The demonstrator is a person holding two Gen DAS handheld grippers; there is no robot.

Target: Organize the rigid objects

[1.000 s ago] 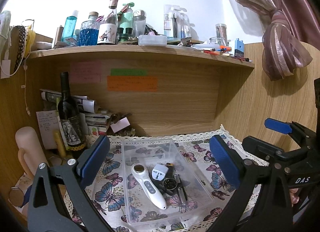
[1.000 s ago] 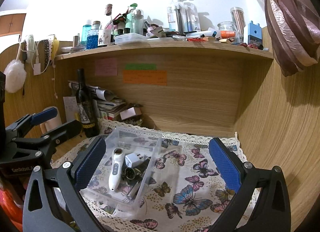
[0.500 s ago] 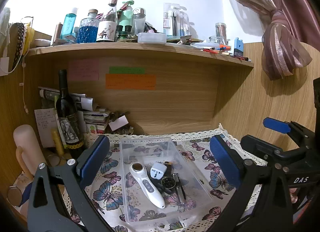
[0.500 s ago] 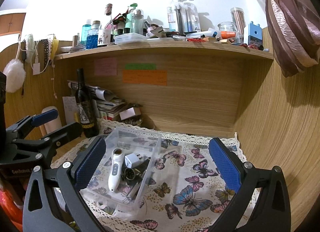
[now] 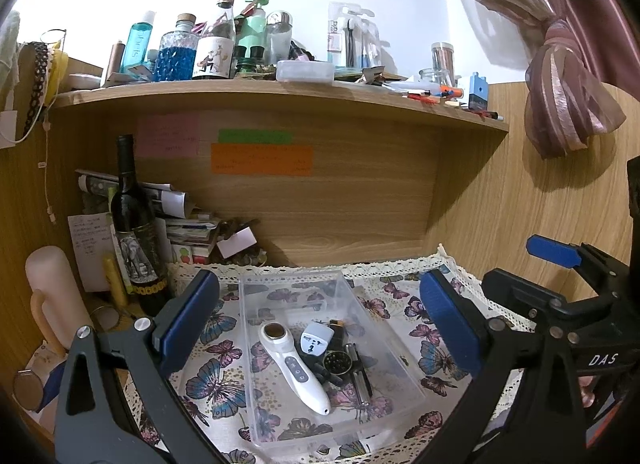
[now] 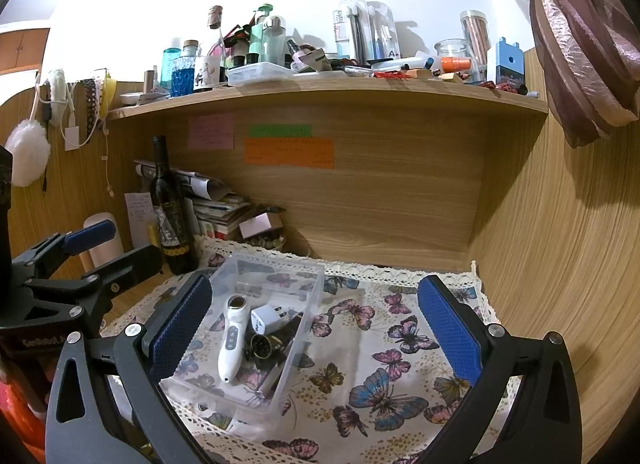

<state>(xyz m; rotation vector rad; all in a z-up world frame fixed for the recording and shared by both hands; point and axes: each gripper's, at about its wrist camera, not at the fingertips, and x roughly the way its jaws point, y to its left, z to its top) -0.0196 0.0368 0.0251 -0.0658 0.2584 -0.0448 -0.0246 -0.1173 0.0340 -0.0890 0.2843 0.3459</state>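
A clear plastic bin [image 5: 256, 416] [image 6: 308, 296] sits on the butterfly cloth [image 5: 212, 380] [image 6: 380, 384]. Inside it lie a white handheld device [image 5: 294, 368] [image 6: 232, 338], a white travel plug adapter [image 5: 316, 342] [image 6: 265, 319], a round black metal piece [image 5: 338, 362] [image 6: 262, 344] and dark pen-like items [image 5: 360, 376]. My left gripper [image 5: 320, 324] hovers open in front of the bin, holding nothing. My right gripper [image 6: 316, 328] is open and empty to the bin's right; it shows from the side in the left wrist view [image 5: 552, 264].
A dark wine bottle [image 5: 136, 232] [image 6: 170, 208] stands at the back left beside stacked papers and boxes [image 5: 188, 232]. The shelf [image 5: 280, 92] [image 6: 320, 92] above is crowded with bottles and jars. A wooden wall [image 6: 560, 264] closes the right side. A pink curtain [image 5: 568, 104] hangs there.
Both grippers have drifted only slightly; the left view has shifted a little, the bin sitting marginally lower in frame. Nothing was gripped or let go.
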